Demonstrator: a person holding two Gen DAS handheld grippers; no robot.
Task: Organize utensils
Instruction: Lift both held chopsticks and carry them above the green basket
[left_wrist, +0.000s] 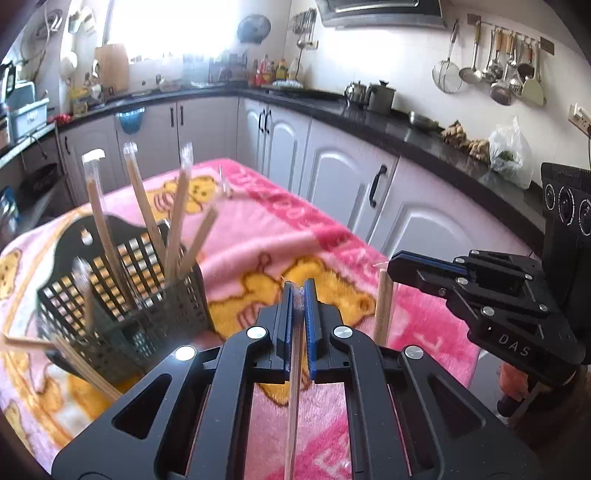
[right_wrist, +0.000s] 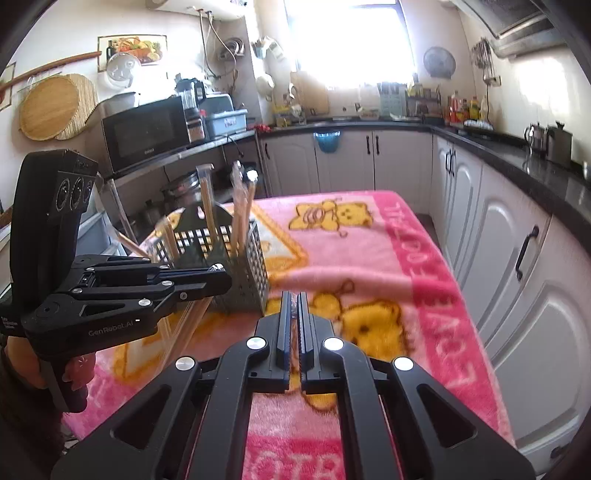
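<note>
Pink blanket (left_wrist: 280, 236) covers the worktop; basket (left_wrist: 122, 295) far left.
Left tongs (left_wrist: 298, 291) and right tongs (right_wrist: 292, 306) each pinch wrapped chopsticks (left_wrist: 294, 398): light, stiff, slippery; grip near the end.

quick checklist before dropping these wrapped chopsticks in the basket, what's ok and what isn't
1. Left gripper shut on a wrapped chopstick pair: ok.
2. Right gripper shut on a second chopstick pair, hanging below its jaws: ok.
3. Black basket upright on the pink blanket: ok.
4. Room left in the basket among the sticks already standing there: cannot tell.
5. Grippers apart, not touching: ok.
6. Either pair over the basket opening: not ok.
</note>
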